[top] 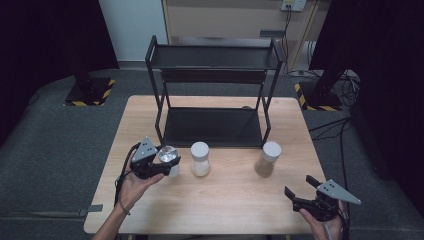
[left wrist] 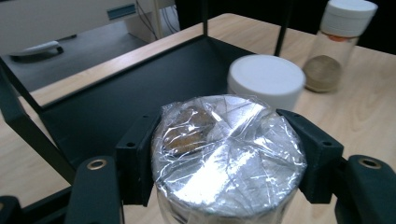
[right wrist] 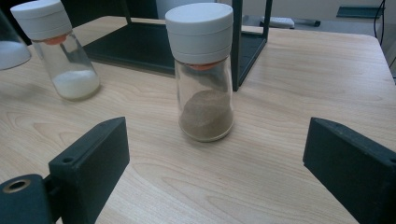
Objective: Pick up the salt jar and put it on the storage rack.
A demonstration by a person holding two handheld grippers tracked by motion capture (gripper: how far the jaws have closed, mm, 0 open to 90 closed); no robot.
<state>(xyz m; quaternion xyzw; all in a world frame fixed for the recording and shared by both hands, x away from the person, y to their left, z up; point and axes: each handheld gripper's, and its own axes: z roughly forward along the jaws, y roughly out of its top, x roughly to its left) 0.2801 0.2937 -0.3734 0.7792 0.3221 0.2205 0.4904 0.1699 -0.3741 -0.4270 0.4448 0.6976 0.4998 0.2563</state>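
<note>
left gripper (top: 161, 162) clamps a foil-topped jar (left wrist: 228, 154) just before the rack (top: 212, 125); right gripper (top: 301, 191) gapes, brown-powder jar (right wrist: 204, 74) dead ahead.

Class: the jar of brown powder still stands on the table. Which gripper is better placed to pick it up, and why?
Right. The right gripper is open and empty near the brown-powder jar, facing it; the left gripper is shut on the foil-topped jar.

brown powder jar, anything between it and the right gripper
Nothing visible. The right gripper has its jaws open, facing the brown powder jar, with bare table between them. The white powder jar stands off to one side.
</note>
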